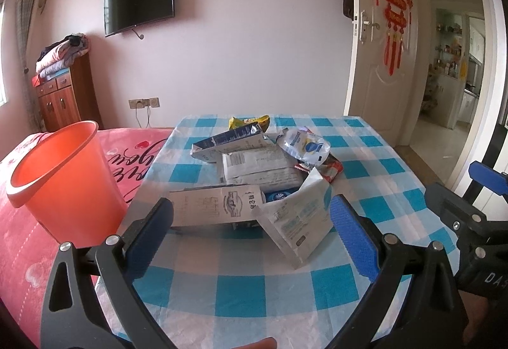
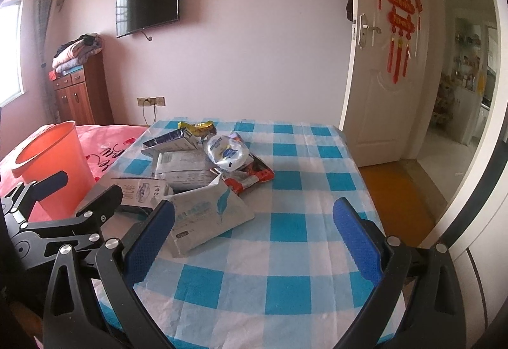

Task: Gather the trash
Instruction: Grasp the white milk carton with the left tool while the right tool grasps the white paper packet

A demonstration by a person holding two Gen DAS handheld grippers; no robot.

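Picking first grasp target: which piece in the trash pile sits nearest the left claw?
The flattened white carton with black print, lying at the pile's near-left edge beside the orange bin; the other wrappers sit farther back.

We could not read the small print on the white flattened paper carton [image 1: 212, 206]. A blue-printed pack [image 1: 279, 196] sat mostly buried under the white tissue packet [image 1: 295, 222]. The crumpled yellow wrapper [image 1: 249, 120] showed only its top behind the pile. The orange plastic bucket's [image 2: 50, 155] base was hidden behind the left gripper [image 2: 79, 187]. Kitchen shelf items [image 1: 451, 60] were too small to identify.
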